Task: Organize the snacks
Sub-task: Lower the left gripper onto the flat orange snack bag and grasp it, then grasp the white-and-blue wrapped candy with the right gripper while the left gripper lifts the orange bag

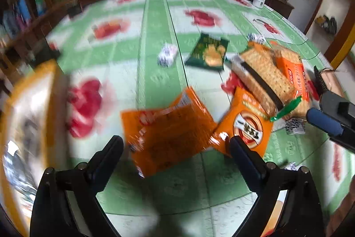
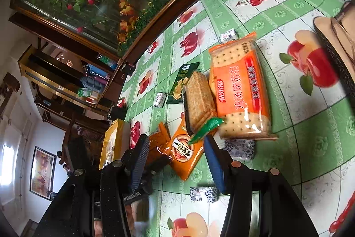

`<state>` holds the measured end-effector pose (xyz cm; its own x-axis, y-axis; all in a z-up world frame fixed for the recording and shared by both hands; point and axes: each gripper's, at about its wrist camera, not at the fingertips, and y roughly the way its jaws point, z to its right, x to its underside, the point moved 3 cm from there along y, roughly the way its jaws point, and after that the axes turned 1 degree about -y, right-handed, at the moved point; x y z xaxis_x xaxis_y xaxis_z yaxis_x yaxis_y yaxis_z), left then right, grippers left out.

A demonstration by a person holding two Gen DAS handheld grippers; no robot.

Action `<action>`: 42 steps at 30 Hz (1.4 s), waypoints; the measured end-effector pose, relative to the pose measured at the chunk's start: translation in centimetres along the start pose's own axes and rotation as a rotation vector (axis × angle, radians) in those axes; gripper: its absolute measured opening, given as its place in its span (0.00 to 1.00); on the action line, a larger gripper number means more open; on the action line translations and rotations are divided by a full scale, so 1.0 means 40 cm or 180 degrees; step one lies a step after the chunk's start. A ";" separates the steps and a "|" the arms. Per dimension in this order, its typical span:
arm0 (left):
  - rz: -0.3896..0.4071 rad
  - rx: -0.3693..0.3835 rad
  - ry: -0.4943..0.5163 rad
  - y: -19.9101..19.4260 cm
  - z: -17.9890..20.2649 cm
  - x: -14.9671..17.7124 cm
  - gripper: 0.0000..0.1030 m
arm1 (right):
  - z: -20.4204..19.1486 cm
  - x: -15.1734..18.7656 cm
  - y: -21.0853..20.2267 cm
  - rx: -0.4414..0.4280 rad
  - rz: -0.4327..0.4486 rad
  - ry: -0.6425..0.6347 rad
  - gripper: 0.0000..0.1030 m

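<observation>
Where the green fruit-print worktop (image 1: 155, 42) is busiest, snack packs lie clustered: a blurred orange packet (image 1: 168, 132) sits between the left gripper's (image 1: 176, 143) apart fingers, unclamped. At its 3 o'clock lies an orange pouch (image 2: 186, 148), between the right gripper's (image 2: 175, 146) apart fingers, no grip visible. Beyond, at 1 o'clock, rest brown crackers (image 2: 199, 101) and a large orange cracker pack (image 2: 239, 90); a dark green packet (image 1: 208, 51) at 12.
</observation>
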<state>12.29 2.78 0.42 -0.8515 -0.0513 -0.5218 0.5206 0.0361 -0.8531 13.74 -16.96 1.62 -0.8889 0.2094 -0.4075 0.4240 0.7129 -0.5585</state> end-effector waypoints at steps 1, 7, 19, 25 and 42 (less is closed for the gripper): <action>0.0007 -0.0038 0.0076 -0.002 0.005 -0.008 0.93 | 0.003 -0.002 0.000 0.0003 0.0003 0.0012 0.55; -0.0336 0.0097 -0.0052 0.069 -0.004 -0.024 0.94 | 0.000 -0.005 -0.002 -0.0018 0.0007 0.0000 0.55; 0.0262 0.0222 -0.0432 0.012 -0.043 0.023 0.35 | -0.026 0.029 0.014 -0.0053 -0.0135 -0.0139 0.56; 0.0467 0.0422 -0.0507 -0.007 -0.043 0.041 0.32 | -0.009 0.094 0.026 0.0188 -0.0290 -0.0395 0.55; 0.0555 0.0362 -0.0647 0.026 -0.084 0.014 0.05 | -0.075 0.181 0.088 0.1277 -0.0370 -0.1664 0.38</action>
<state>12.12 6.13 -0.74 -0.7245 -0.2535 -0.6410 0.6715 -0.0496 -0.7393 8.27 -10.92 -1.14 -0.7744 -0.2776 -0.5685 0.4520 0.3859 -0.8042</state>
